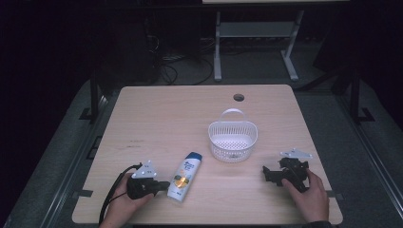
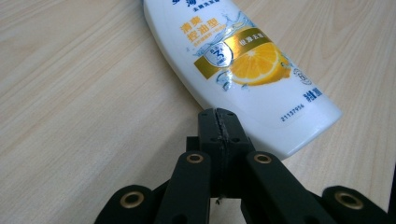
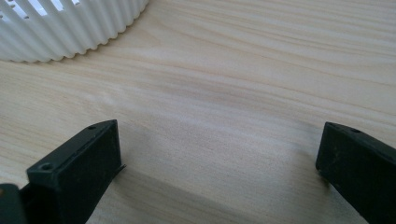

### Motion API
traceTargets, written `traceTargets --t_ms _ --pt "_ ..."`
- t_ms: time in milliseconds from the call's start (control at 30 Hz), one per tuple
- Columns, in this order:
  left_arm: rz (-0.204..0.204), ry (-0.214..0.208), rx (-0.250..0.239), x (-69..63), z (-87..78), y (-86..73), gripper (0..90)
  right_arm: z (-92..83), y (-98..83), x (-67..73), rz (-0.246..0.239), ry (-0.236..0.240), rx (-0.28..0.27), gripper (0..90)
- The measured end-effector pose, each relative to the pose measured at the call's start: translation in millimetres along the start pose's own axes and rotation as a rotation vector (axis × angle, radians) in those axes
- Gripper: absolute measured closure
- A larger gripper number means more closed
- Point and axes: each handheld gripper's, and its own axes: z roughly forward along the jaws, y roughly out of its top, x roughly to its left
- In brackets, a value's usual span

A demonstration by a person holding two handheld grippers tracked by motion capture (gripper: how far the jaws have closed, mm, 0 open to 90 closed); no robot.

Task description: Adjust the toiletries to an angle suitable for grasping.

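Note:
A white shampoo bottle [image 1: 185, 176] with a blue cap and a lemon label lies flat on the wooden table [image 1: 166, 118], cap pointing away from me. My left gripper [image 1: 164, 185] rests just left of the bottle's base. In the left gripper view its jaws are pressed together, and the gripper [image 2: 218, 116] tips sit right against the bottle [image 2: 243, 65] with nothing held. A white slotted basket [image 1: 233, 140] with a loop handle stands right of centre. My right gripper [image 1: 266, 173] lies at the front right, and in the right gripper view the gripper [image 3: 219, 149] stands open over bare wood, near the basket [image 3: 70, 28].
A round cable hole [image 1: 238, 98] sits near the table's far edge. Behind the table, on a dark floor, are a white desk frame [image 1: 256, 42] and loose cables [image 1: 171, 66]. Bare wood spreads across the left and back of the tabletop.

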Motion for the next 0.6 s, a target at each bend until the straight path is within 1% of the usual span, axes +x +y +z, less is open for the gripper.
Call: traceTargets --t_ms 167,200,233,267,433,533,600 --pt "-0.009 0.003 0.003 1.4 -1.0 -0.7 87.1 0.0 0.0 0.0 0.0 0.0 0.0 0.0" --pt "-0.016 0.005 0.003 1.9 -1.5 -0.7 83.5 0.0 0.0 0.0 0.0 0.0 0.0 0.0" --pt "-0.014 0.003 0.007 3.2 -2.3 -0.8 83.5 0.0 0.0 0.0 0.0 0.0 0.0 0.0" --pt "-0.027 0.008 0.007 4.9 -3.5 -1.1 81.1 0.0 0.0 0.0 0.0 0.0 0.0 0.0" --pt "-0.034 0.02 0.018 9.4 -5.5 -1.6 68.0 0.0 0.0 0.0 0.0 0.0 0.0 0.0" --pt "-0.049 0.036 0.016 12.9 -8.3 -0.3 57.8 0.0 0.0 0.0 0.0 0.0 0.0 0.0" --pt "-0.051 0.041 0.015 14.0 -9.4 0.5 51.5 0.0 0.0 0.0 0.0 0.0 0.0 0.0"
